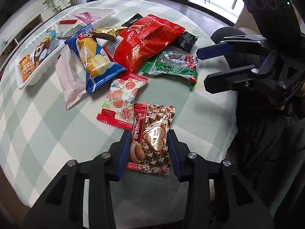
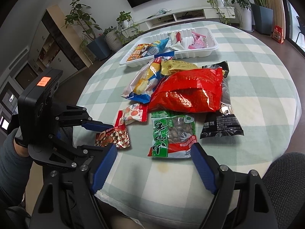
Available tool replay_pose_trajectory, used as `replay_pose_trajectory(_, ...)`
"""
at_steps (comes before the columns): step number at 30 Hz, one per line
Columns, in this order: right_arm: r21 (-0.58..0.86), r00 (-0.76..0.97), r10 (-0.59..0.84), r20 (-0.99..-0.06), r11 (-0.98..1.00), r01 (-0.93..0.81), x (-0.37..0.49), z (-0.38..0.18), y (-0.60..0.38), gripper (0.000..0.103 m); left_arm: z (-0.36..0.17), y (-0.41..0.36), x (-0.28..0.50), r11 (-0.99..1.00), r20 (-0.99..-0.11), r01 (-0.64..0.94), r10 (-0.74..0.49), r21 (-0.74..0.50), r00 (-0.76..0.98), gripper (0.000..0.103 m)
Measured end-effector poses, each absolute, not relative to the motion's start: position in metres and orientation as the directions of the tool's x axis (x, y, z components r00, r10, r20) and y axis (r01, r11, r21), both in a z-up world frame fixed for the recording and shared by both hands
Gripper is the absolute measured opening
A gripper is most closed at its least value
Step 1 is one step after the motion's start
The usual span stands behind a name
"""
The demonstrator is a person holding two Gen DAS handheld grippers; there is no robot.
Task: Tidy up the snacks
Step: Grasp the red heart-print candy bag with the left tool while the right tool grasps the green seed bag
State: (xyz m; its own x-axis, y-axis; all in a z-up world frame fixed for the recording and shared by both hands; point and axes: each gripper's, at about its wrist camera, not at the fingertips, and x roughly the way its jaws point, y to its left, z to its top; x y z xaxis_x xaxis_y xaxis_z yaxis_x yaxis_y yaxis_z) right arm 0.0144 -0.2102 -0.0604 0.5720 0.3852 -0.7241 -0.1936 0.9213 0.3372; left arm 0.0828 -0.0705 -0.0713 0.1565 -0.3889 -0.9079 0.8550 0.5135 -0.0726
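Presently, left gripper (image 1: 149, 148) angled steeply down over the checked tablecloth (image 1: 38, 118), blue pads (image 1: 124, 150) pinching the red-and-gold almond snack packet (image 1: 152, 135) by its two long edges at lower centre of the left wrist view. Packet's long axis running up the frame, crimped ends near and far; foil glossy, crinkled, heart motif at centre. Right gripper (image 2: 154, 167) tilted down at lower centre of its own view, jaws spread wide, nothing between them, just short of the green nut packet (image 2: 171, 133). Beyond, large red bag (image 2: 188, 93) creased and shiny; white plastic tray (image 2: 207, 52), ribbed rim, at upper centre, holding several packets.
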Motion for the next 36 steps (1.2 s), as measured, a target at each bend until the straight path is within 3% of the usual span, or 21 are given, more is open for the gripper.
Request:
replay_pose_trajectory(13,0.306,0.577,0.370,-0.729,0.929,-0.208,0.025,-0.060,-0.208,0.082,-0.065,-0.034,0.066,0.626,-0.858,0.762,-0.473,-0.167,0.201,0.031)
replay_pose_trajectory(20,0.245,0.544,0.318,-0.777,0.948,-0.204,0.047,-0.067,-0.206,0.078,-0.060,-0.020,0.060,0.661,-0.821,0.717,-0.523,-0.221,0.229,0.031)
replay_pose_trajectory(29,0.032,0.521,0.172,-0.836,0.963,-0.268,0.050,-0.081,-0.179,0.075,-0.063,-0.020,0.059,0.664,-0.809,0.706,-0.542,-0.245,0.229,0.031)
replay_pose_trajectory(36,0.002,0.522,0.161,-0.837,0.956,-0.293,0.048,-0.080,-0.176,0.060,-0.065,-0.017,0.059,0.665,-0.798,0.700,-0.557,-0.262,0.230,0.031)
